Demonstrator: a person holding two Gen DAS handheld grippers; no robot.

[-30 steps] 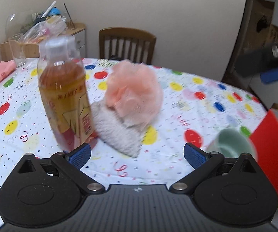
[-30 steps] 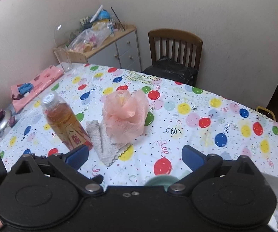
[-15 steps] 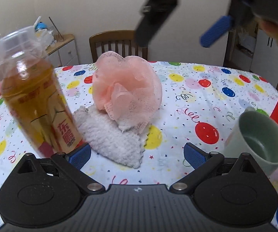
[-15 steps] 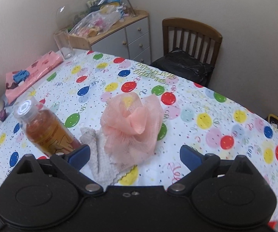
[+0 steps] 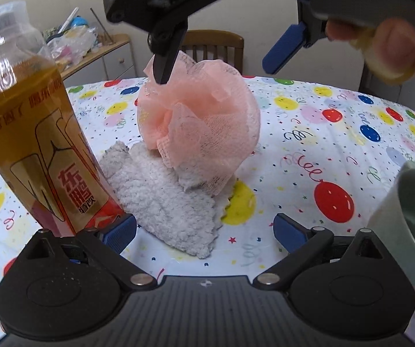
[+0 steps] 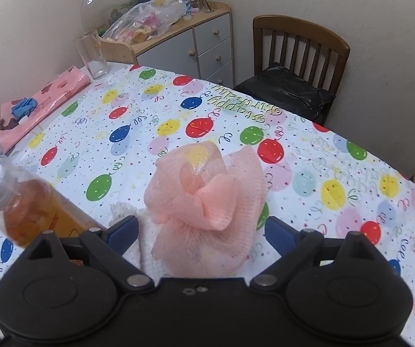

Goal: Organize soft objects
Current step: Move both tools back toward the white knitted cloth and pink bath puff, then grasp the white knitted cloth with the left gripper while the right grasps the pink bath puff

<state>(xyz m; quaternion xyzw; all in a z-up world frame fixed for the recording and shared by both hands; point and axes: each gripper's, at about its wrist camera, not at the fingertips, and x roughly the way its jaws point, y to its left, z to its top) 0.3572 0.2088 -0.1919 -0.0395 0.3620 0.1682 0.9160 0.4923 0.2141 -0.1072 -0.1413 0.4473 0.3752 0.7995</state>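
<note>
Pink mesh pouf [image 5: 197, 121] is seen resting on the grey towel [image 5: 164, 202], just right of the tea bottle [image 5: 34, 133]. Right gripper [image 6: 200, 228] is held above the pouf, jaws apart and just narrowing, the pouf between them, unpressed. Left gripper [image 5: 204, 232] is held near the towel's front edge, jaws apart, nothing gripped. A green cup [image 5: 409, 219] is noted well right of the pouf.

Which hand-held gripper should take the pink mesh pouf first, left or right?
Right. The right hand-held gripper is open with the pink mesh pouf between its fingers; the left hand-held gripper sits lower, nearer the grey cloth.
</note>
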